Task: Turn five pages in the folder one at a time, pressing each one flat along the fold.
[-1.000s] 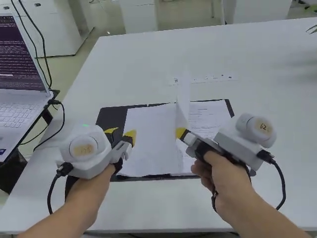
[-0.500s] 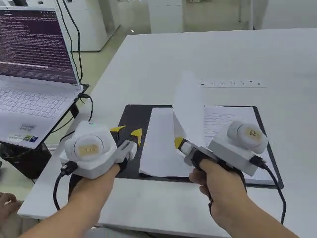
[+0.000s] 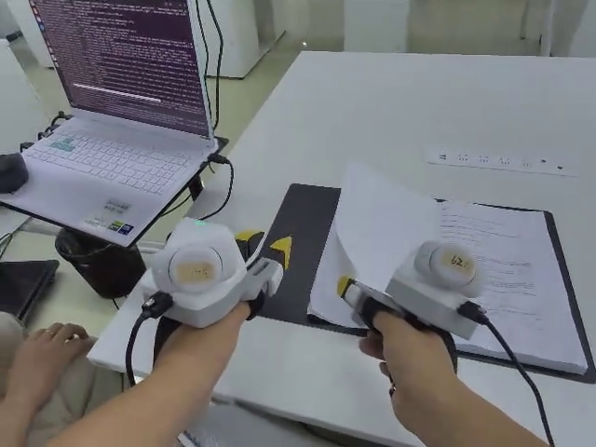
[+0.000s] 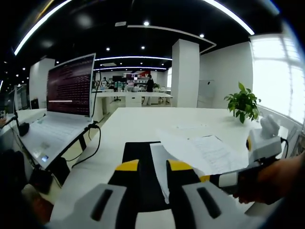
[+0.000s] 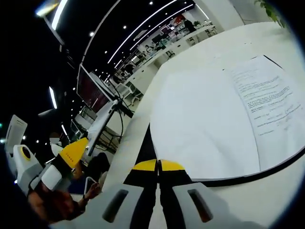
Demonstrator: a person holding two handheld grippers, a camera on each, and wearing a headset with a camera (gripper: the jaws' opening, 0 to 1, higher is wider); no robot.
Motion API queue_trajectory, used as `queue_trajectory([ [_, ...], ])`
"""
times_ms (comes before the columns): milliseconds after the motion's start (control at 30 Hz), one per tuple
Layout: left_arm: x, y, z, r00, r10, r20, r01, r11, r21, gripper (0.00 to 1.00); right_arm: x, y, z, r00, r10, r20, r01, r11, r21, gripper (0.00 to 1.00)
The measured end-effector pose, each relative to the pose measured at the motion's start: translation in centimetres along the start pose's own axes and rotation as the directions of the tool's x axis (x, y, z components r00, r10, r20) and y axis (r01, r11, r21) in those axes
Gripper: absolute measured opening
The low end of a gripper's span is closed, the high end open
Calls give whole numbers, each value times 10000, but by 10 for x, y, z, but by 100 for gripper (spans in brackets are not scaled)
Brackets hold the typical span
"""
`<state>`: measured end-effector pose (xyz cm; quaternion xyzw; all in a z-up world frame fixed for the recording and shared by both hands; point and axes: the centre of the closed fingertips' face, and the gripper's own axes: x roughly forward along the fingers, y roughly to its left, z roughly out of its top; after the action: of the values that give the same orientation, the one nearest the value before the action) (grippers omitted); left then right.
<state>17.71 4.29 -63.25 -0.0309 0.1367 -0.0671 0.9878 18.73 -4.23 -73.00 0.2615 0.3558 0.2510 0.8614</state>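
Folder (image 3: 303,242): It is laid open on the white table (image 3: 391,102), near the front edge. Its black cover can be seen on the left side.
Lifted page (image 3: 382,233): One sheet is held up off the pile and is bent over toward the left. It is not yet laid flat.
Right gripper (image 3: 346,286): Its jaws are closed tight. The bottom edge of the lifted page looks to be pinched between them.
Left gripper (image 3: 264,244): It is held over the folder's left side. Its jaws are a little apart and nothing is held in them.
How the page will feel: It is judged to be very light, thin and floppy. It could be torn or creased if it is pulled hard.
Where it should be held: The loose bottom edge, away from the fold, looks best. Just one sheet should be pinched.
Pressing: A soft rub along the fold is likely needed once the page is laid down.
Laptop (image 3: 121,112): It is set open to the left, well apart from the folder.
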Motion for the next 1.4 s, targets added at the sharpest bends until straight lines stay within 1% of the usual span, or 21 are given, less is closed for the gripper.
queue_trajectory([
  [67,-1,1,-1,10000,45,-33,-45,10000,26,20,4,-3,-5,9999,-74,-111,75,9999,87,0],
  [133,-1,2,-2,10000,64,-39,-65,10000,-52,19,9,-9,-13,9990,-284,-335,284,9996,-6,0],
  [300,-3,1,-2,10000,53,-41,-53,10000,-58,19,21,-19,-28,9962,-655,-573,646,9978,-173,0],
  [367,-2,1,-4,9999,52,-88,-52,10000,-14,19,23,-22,-31,9949,-786,-637,772,9967,-240,0],
  [533,0,-2,-6,9999,-42,-165,42,10000,-5,19,30,-27,-35,9946,-807,-657,819,9965,147,0],
  [700,6,-8,-9,9992,-184,-364,187,9998,68,19,30,-30,-39,9930,-877,-791,876,9961,-41,0],
  [833,15,-14,-17,9965,-362,-752,370,9993,92,19,31,-29,-41,9935,-726,-873,720,9974,-104,0],
  [900,21,-17,-17,9957,-467,-804,464,9989,-48,20,30,-27,-42,9938,-651,-900,626,9976,-296,1],
  [967,26,-21,-19,9945,-546,-897,544,9985,-49,20,29,-26,-43,9936,-549,-987,513,9979,-386,3],
  [1000,31,-25,-22,9920,-652,-1080,651,9979,-37,20,28,-25,-43,9934,-500,-1032,459,9981,-415,4],
  [1067,37,-30,-25,9906,-757,-1141,762,9971,-4,21,22,-24,-41,9942,-454,-980,412,9982,-445,4],
  [1133,45,-37,-31,9865,-960,-1330,970,9953,12,21,13,-20,-39,9951,-260,-951,217,9987,-462,4],
  [1167,49,-41,-37,9832,-1072,-1481,1088,9941,26,21,7,-19,-37,9959,-197,-888,150,9984,-536,3],
  [1200,52,-43,-41,9817,-1087,-1565,1112,9938,78,21,2,-19,-36,9961,-184,-864,138,9985,-537,3],
  [1233,57,-46,-47,9789,-1158,-1685,1192,9928,101,21,-5,-20,-34,9964,-123,-837,80,9987,-513,3],
  [1267,59,-48,-51,9776,-1203,-1730,1236,9923,85,20,-9,-22,-32,9968,-114,-796,74,9987,-507,3],
  [1300,64,-51,-60,9740,-1213,-1915,1265,9919,147,20,-16,-26,-27,9978,-175,-644,144,9988,-477,2],
  [1367,67,-55,-73,9666,-1246,-2241,1324,9910,203,20,-23,-31,-18,9988,-169,-460,148,9989,-442,0],
  [1400,70,-57,-81,9642,-1228,-2350,1332,9907,285,20,-28,-38,-9,9993,-346,-171,340,9988,-349,0],
])
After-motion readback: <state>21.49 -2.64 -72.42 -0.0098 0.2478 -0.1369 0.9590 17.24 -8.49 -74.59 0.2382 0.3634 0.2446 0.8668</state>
